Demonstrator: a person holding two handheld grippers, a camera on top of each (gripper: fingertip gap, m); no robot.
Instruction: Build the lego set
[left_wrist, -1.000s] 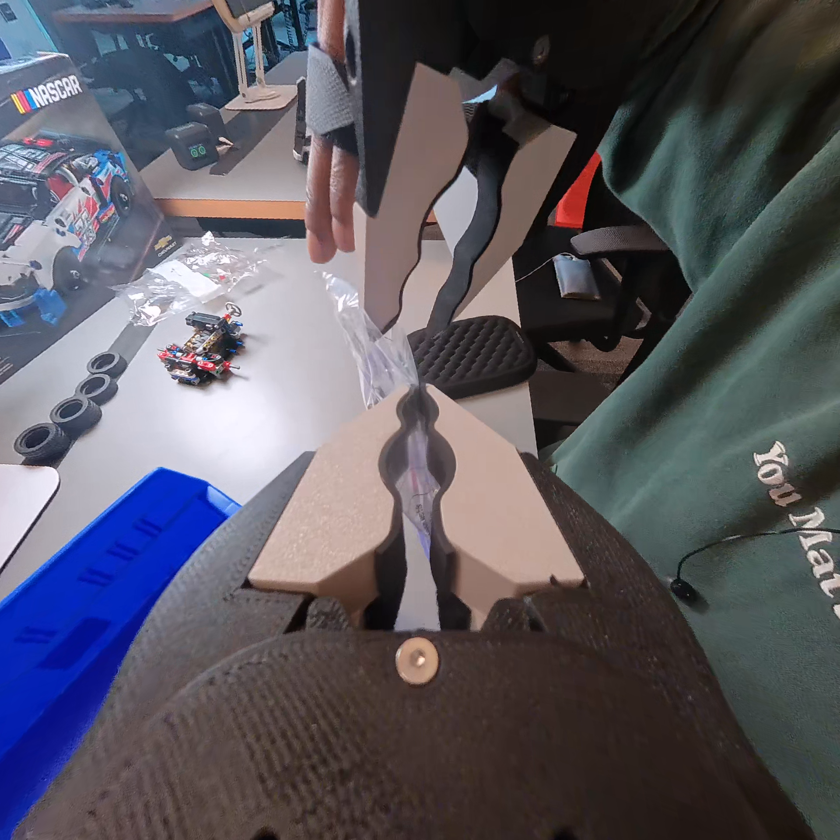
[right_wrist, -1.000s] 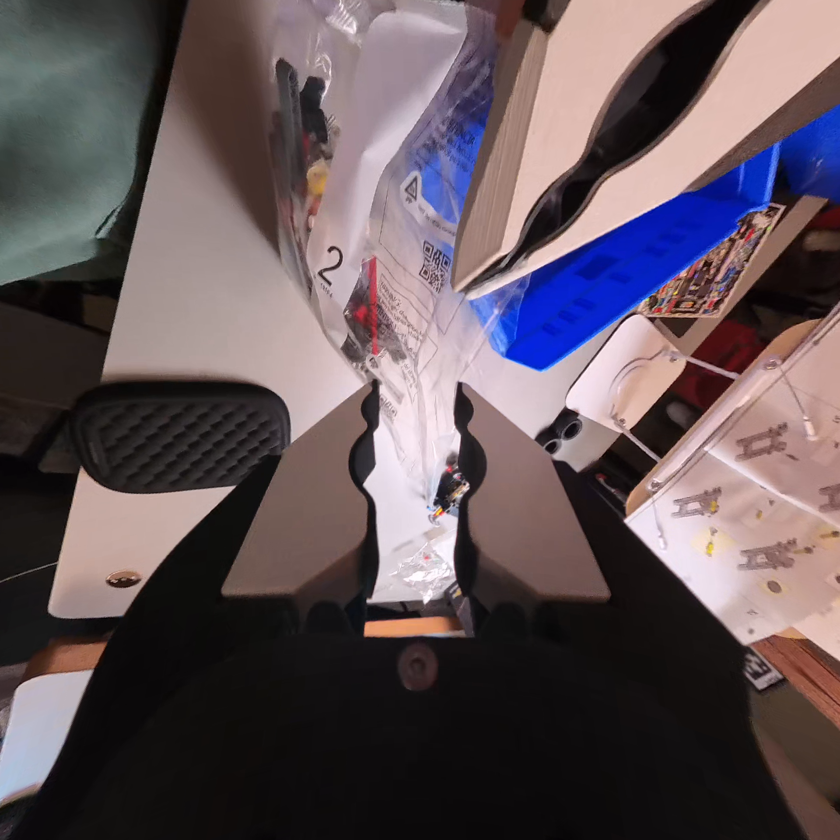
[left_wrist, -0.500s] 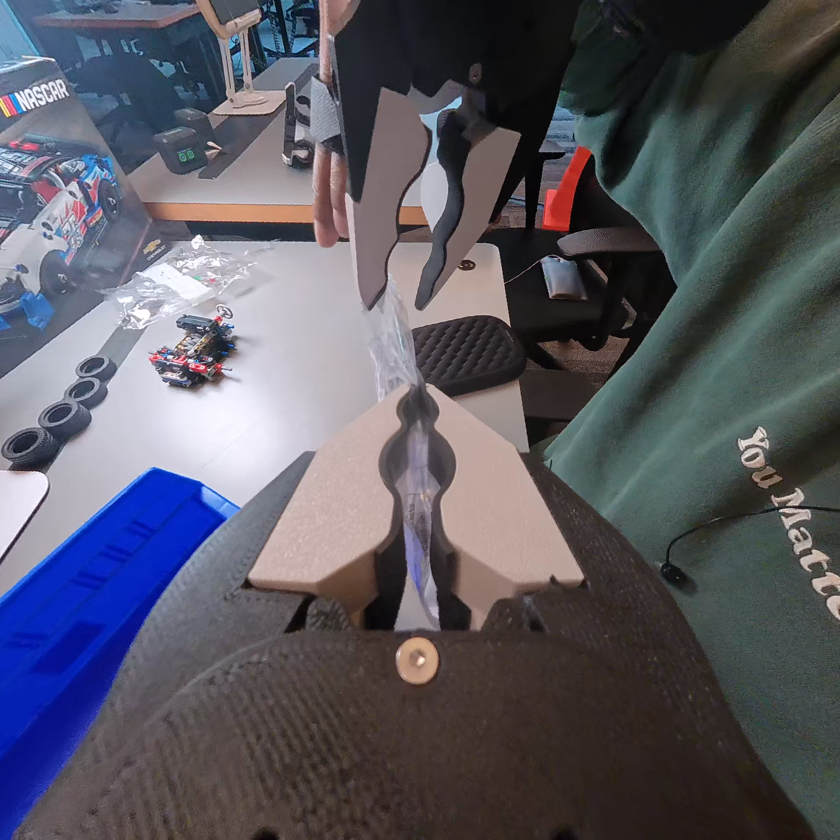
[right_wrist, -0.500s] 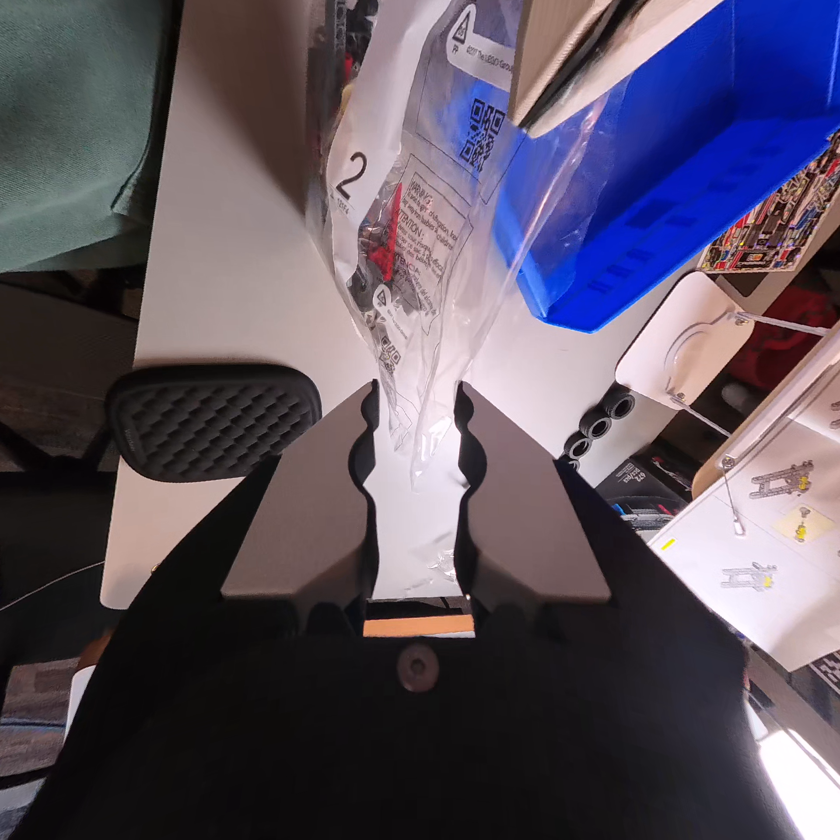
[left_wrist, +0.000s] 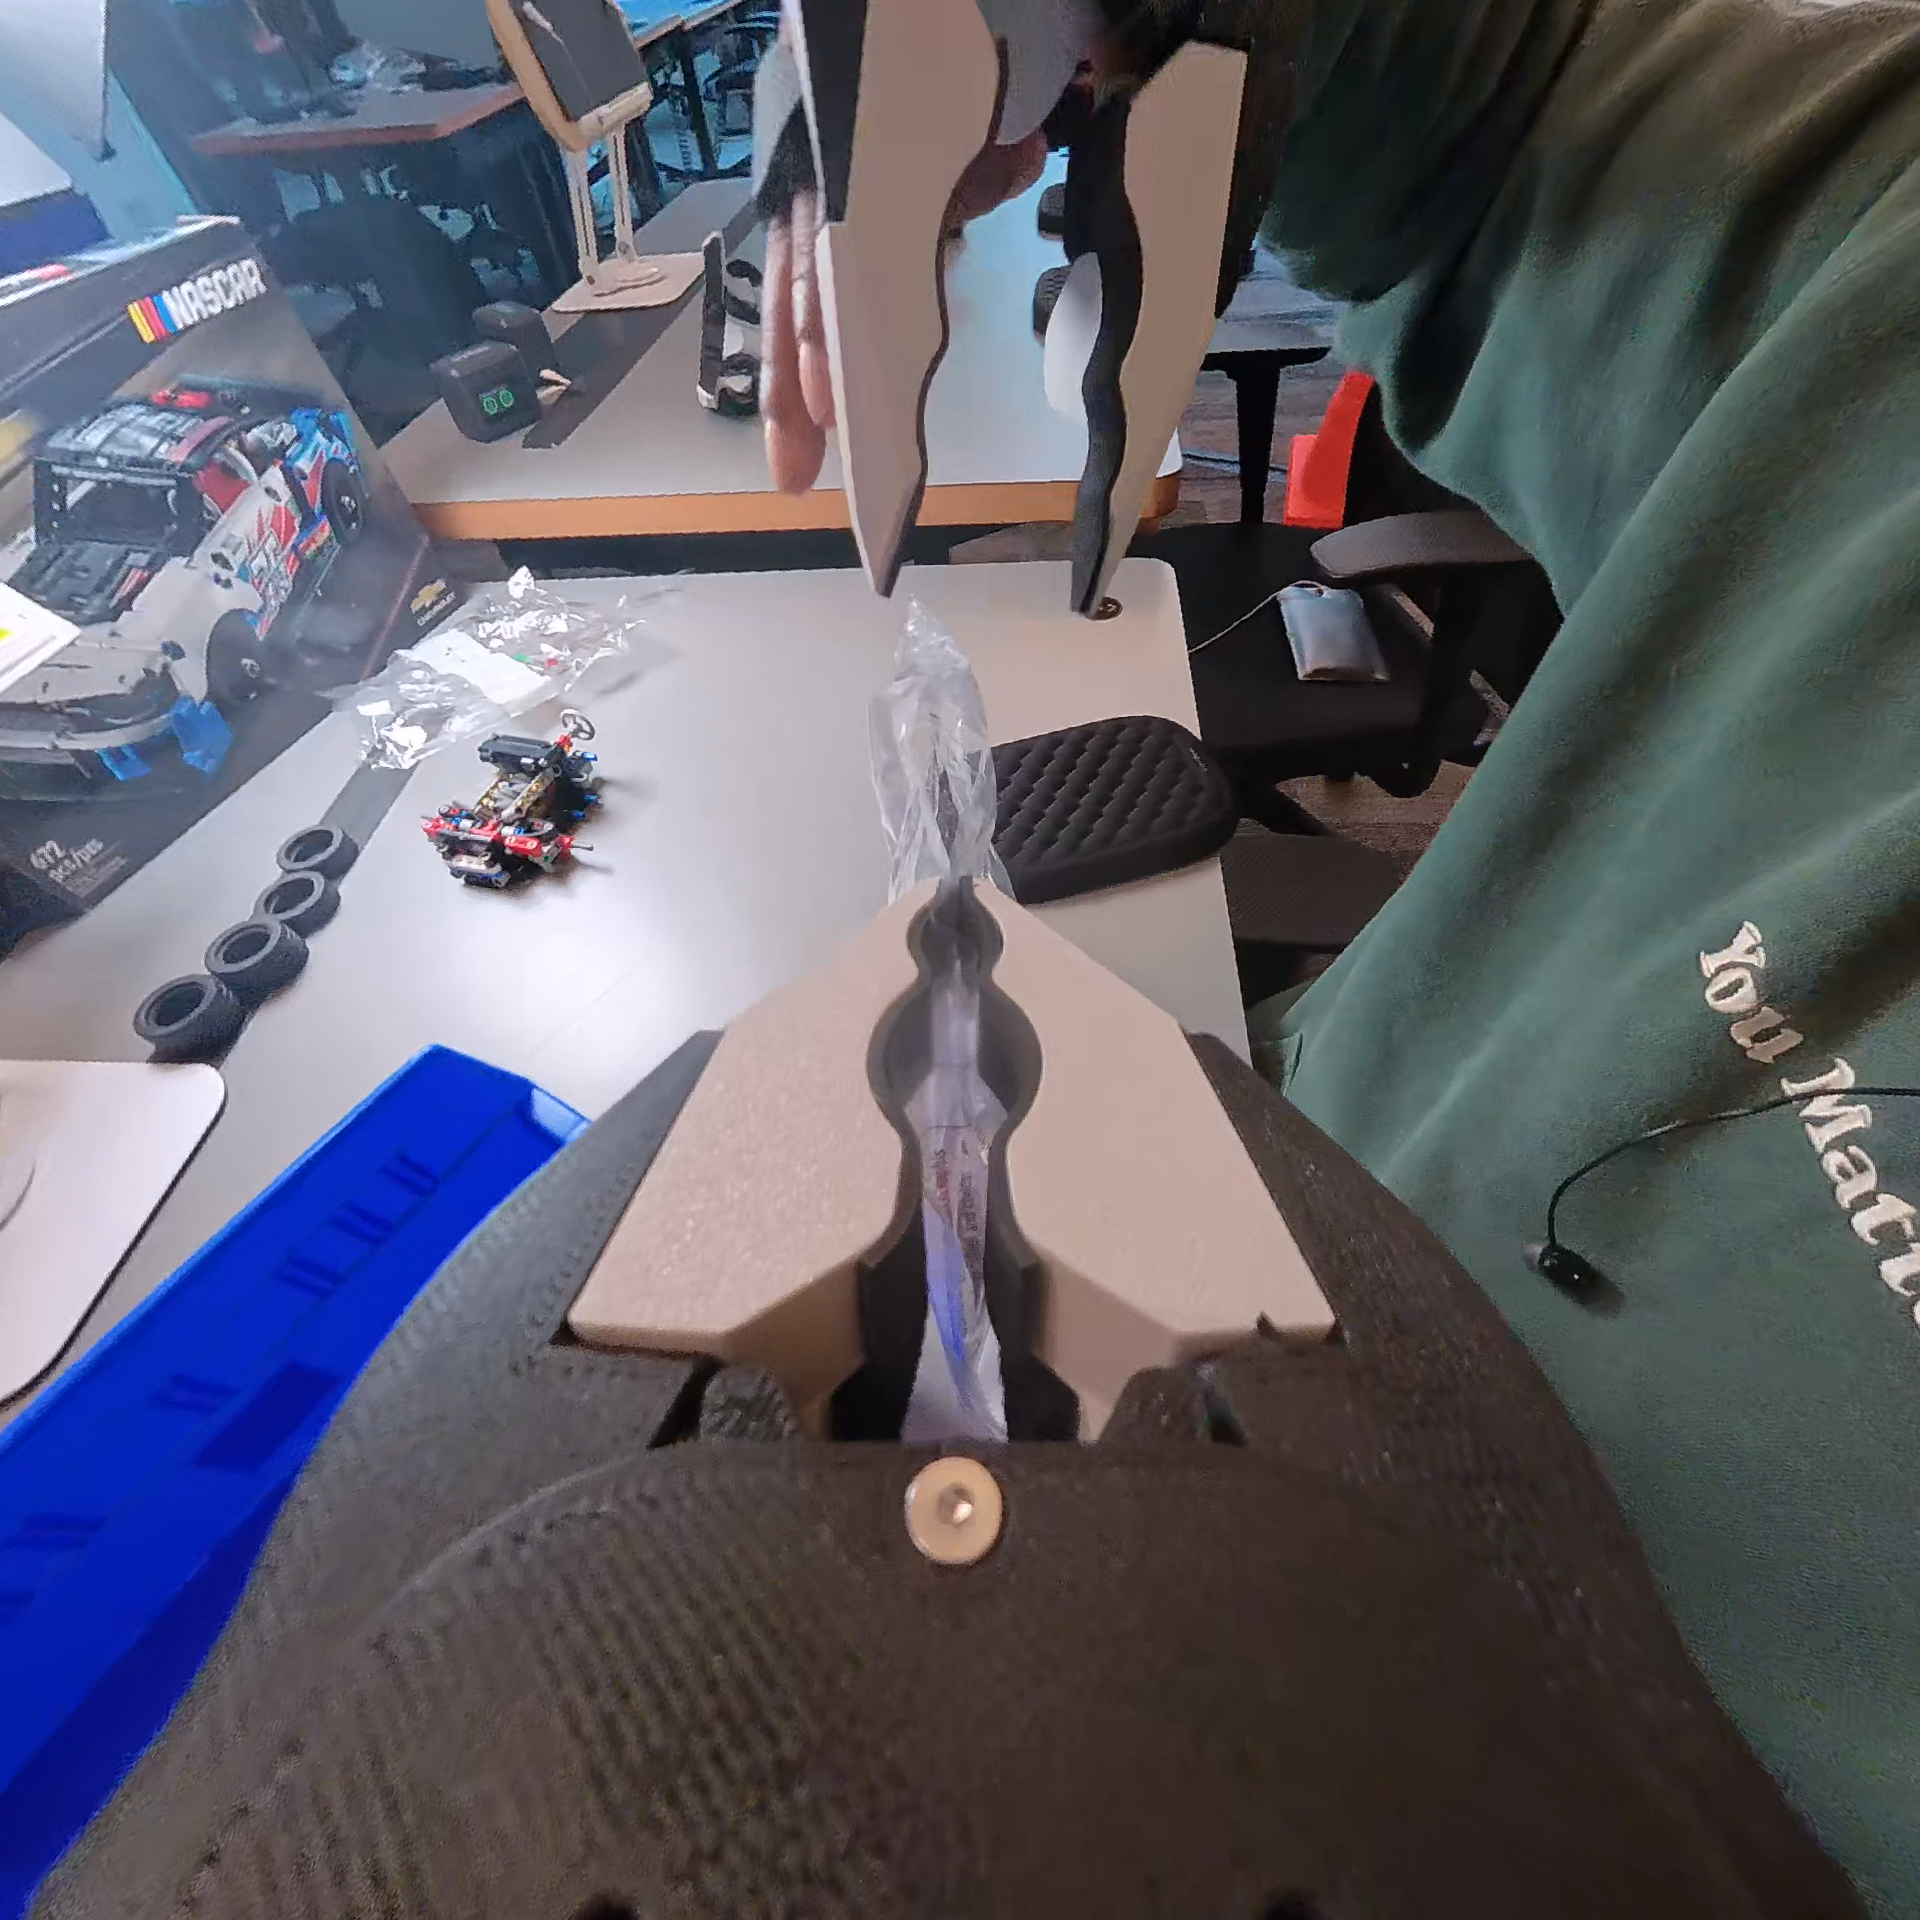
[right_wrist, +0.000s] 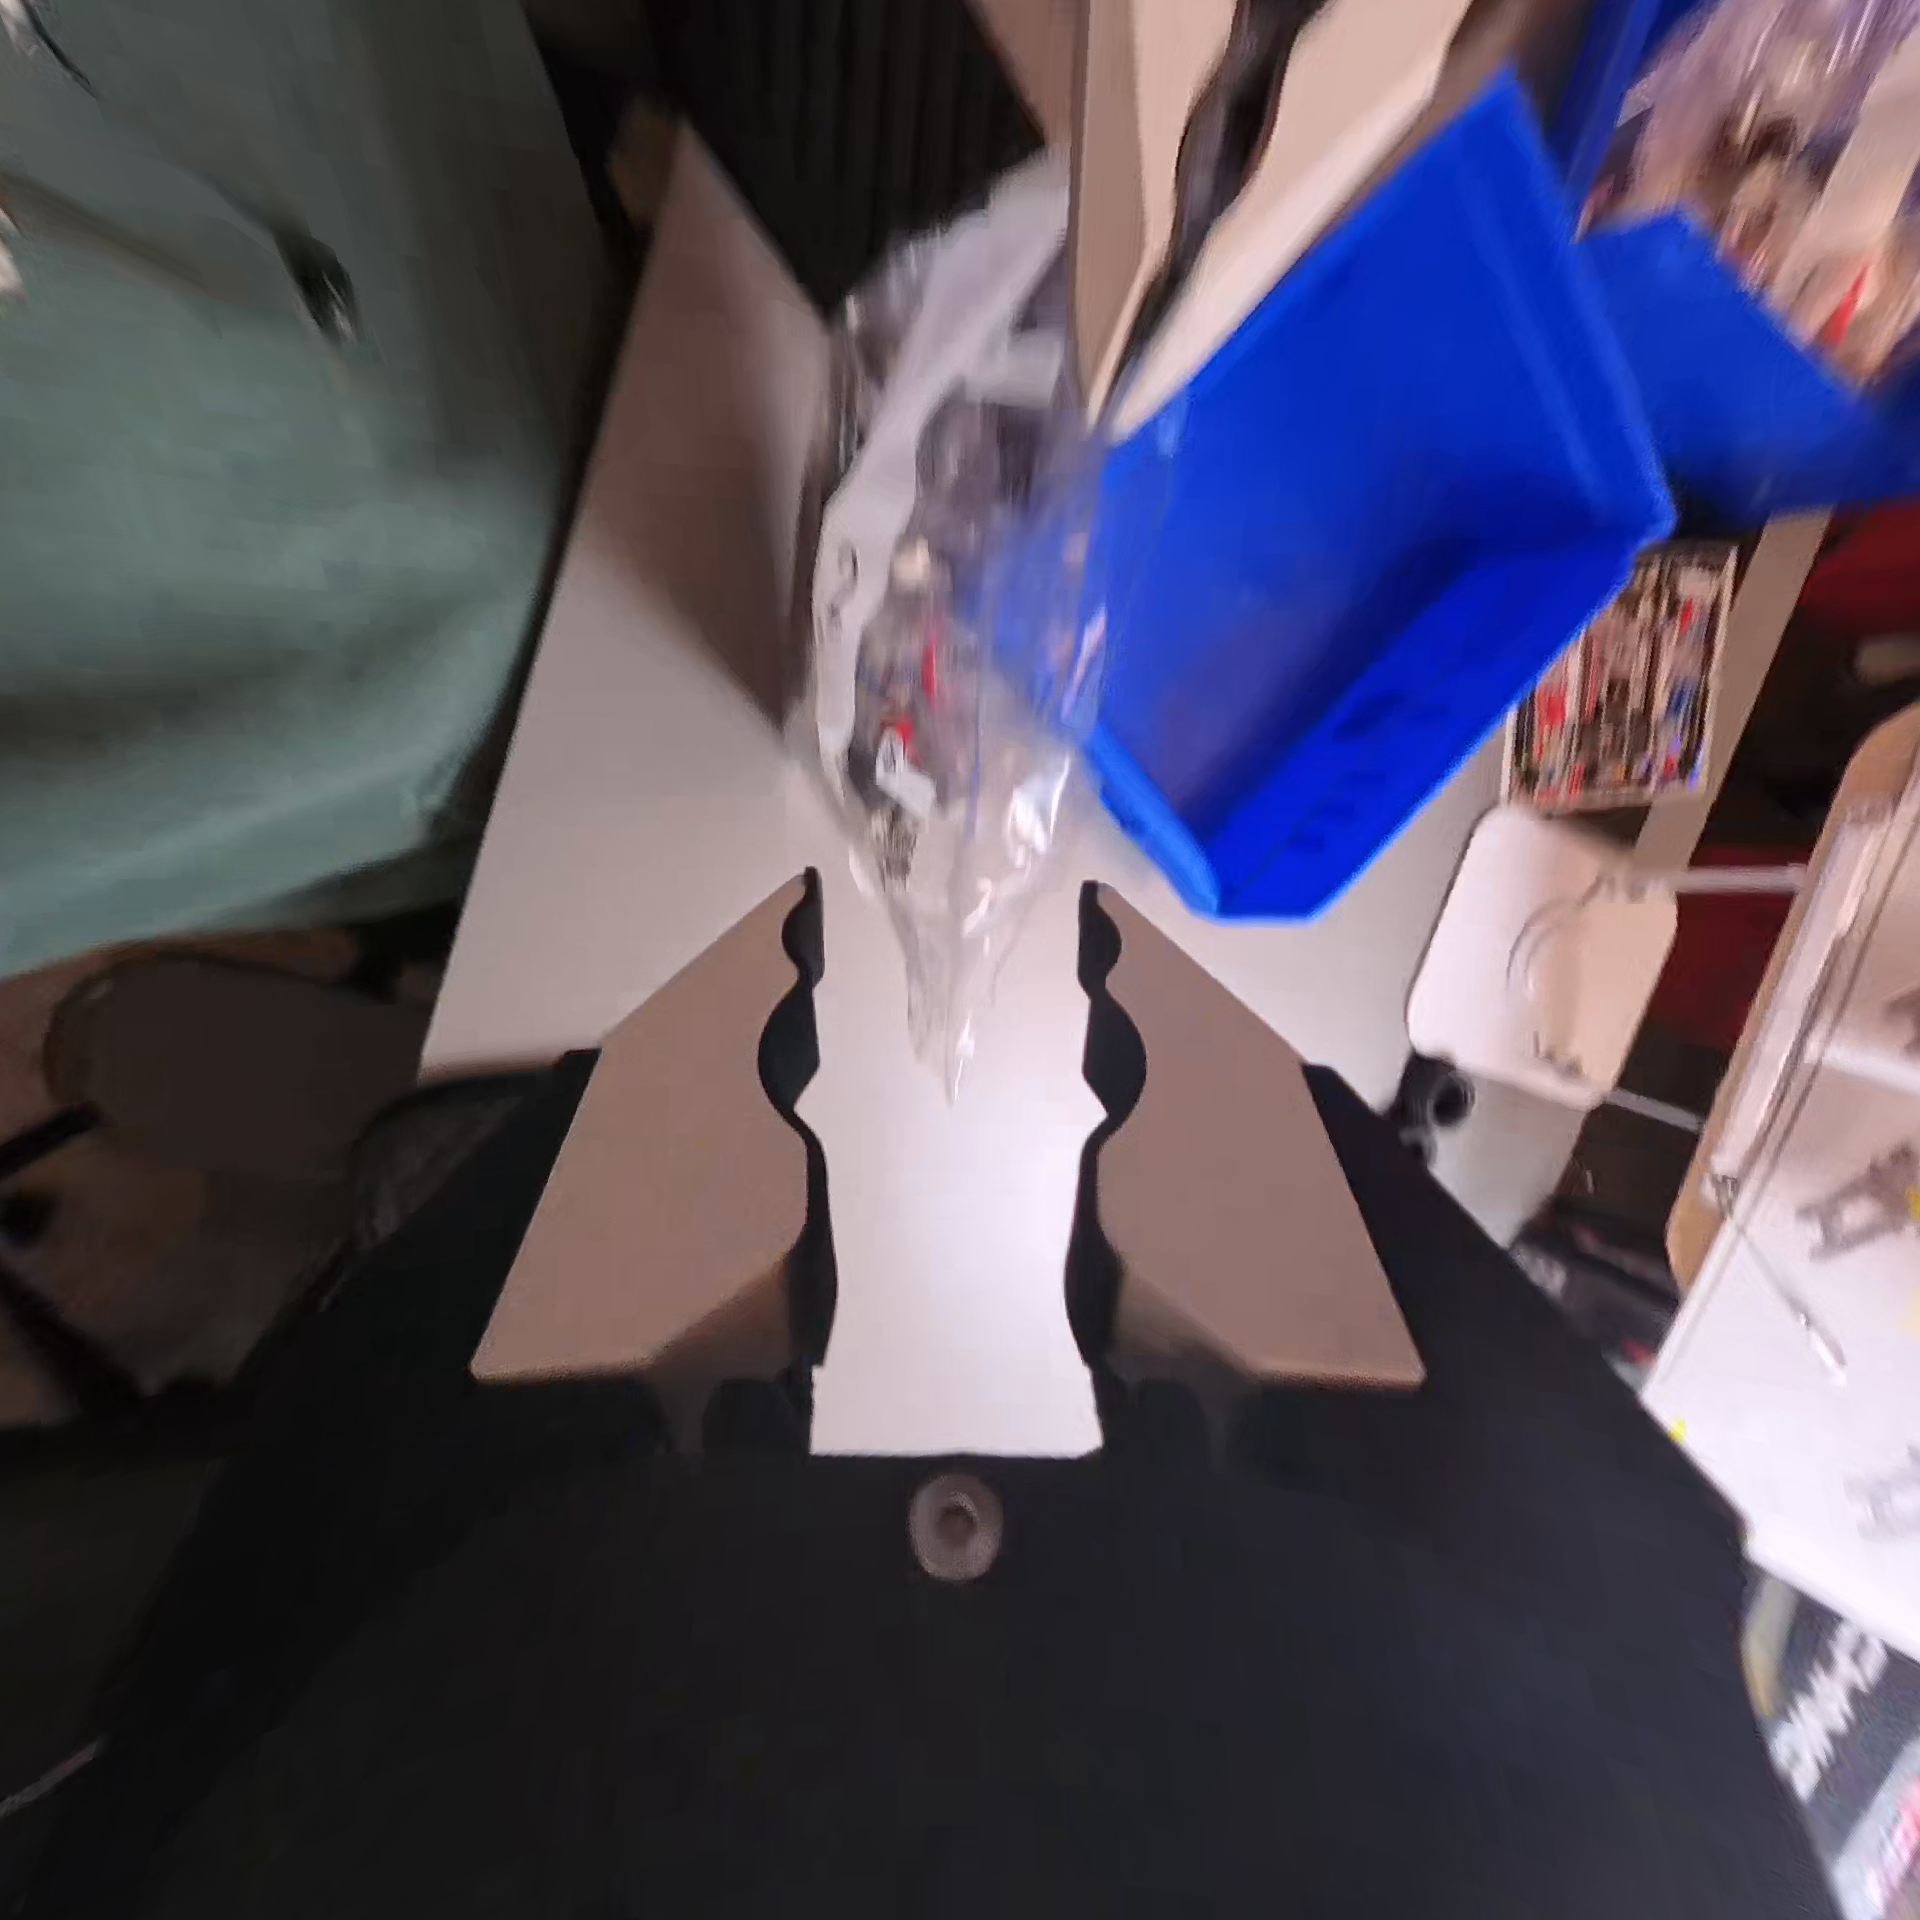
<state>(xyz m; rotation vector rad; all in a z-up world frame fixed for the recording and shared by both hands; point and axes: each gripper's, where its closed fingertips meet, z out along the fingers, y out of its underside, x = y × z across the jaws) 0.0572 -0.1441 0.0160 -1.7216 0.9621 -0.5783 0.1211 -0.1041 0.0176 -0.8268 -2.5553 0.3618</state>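
Left gripper (left_wrist: 951, 904), jaws closed on a clear plastic parts bag (left_wrist: 930, 748), holds it upright above the desk (left_wrist: 665, 914) so that its twisted free end points toward the right gripper (left_wrist: 987, 592). The right gripper hangs just above that end, jaws apart and empty; in its own blurred view the bag tip (right_wrist: 935, 997) lies between the open fingers (right_wrist: 686, 1122), apparently placed for a second pinch to tear the bag open. A blue bin (left_wrist: 208, 1351) sits beside the bag, probably to catch the pieces. The partly built chassis (left_wrist: 514, 810) and four loose tyres (left_wrist: 249, 951) wait farther off on the desk.
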